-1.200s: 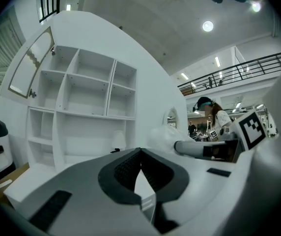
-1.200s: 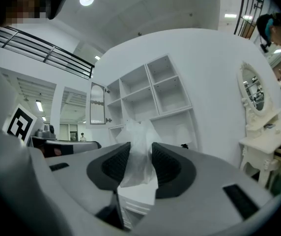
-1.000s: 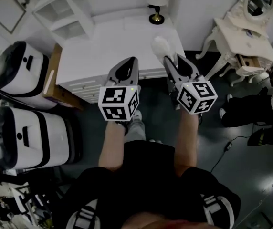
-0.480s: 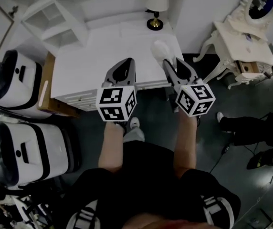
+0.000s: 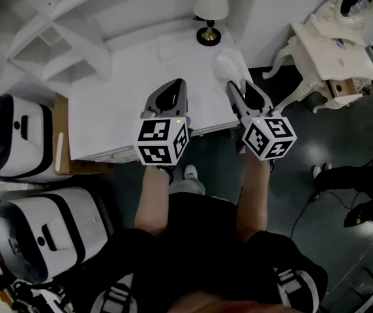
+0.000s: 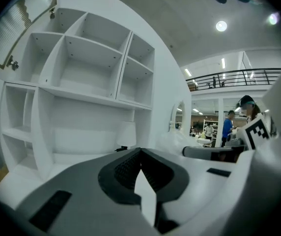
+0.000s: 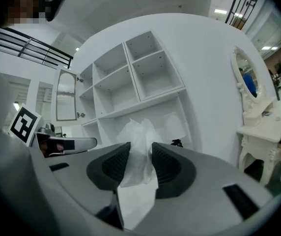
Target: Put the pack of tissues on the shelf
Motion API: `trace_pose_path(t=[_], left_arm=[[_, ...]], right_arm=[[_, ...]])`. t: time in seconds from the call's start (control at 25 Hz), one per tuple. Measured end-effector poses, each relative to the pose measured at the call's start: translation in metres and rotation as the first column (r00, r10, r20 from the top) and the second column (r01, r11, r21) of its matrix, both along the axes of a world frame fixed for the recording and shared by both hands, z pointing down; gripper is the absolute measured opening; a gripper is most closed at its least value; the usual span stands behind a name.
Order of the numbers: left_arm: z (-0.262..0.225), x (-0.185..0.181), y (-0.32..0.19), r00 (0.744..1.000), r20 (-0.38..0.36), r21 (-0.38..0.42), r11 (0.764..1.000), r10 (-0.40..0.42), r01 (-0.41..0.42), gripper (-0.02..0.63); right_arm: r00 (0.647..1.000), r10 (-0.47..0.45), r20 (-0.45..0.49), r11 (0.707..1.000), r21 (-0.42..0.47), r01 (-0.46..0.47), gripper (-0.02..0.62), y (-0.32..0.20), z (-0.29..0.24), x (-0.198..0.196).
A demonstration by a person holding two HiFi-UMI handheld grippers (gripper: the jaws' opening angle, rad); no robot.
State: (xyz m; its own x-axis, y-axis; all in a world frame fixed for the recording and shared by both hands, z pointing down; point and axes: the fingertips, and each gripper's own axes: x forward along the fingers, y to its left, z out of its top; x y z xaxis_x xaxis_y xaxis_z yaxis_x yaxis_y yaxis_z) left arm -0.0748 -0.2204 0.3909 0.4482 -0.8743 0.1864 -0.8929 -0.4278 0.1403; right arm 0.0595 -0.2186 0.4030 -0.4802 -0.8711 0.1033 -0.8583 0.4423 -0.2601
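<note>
Grip: our right gripper (image 7: 139, 156) pinches the soft white plastic-wrapped pack of tissues (image 7: 138, 129) between half-closed jaws | left gripper (image 6: 140, 154): jaws together, empty | handling: light, squashy, slippery film (likely); mid-body hold suits | white cubby shelf (image 7: 130, 77): ahead, above.

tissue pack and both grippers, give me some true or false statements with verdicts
1. The right gripper is shut on the pack of tissues. True.
2. The left gripper holds a second pack. False: its jaws are together with nothing between them.
3. The pack of tissues lies on the shelf. False: it is in the right gripper, over the white cabinet top.
4. A lamp stands at the back of the cabinet top. True.
5. The shelf compartments hold books. False: those in view are bare.
</note>
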Motion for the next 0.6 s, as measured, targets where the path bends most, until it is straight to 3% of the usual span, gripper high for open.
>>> trace_pose_path(t=[0.44, 0.6], left_arm=[[0.002, -0.031, -0.050, 0.999, -0.037, 0.004, 1.000, 0.010, -0.010, 0.011], [-0.008, -0.041, -0.064, 0.999, -0.044, 0.024, 1.000, -0.013, 0.014, 0.011]], right_arm=[[0.999, 0.012, -0.040, 1.000, 0.009, -0.012, 0.144, -0.043, -0.002, -0.032], [0.999, -0.025, -0.043, 0.999, 0.039, 0.027, 0.144, -0.061, -0.014, -0.049]])
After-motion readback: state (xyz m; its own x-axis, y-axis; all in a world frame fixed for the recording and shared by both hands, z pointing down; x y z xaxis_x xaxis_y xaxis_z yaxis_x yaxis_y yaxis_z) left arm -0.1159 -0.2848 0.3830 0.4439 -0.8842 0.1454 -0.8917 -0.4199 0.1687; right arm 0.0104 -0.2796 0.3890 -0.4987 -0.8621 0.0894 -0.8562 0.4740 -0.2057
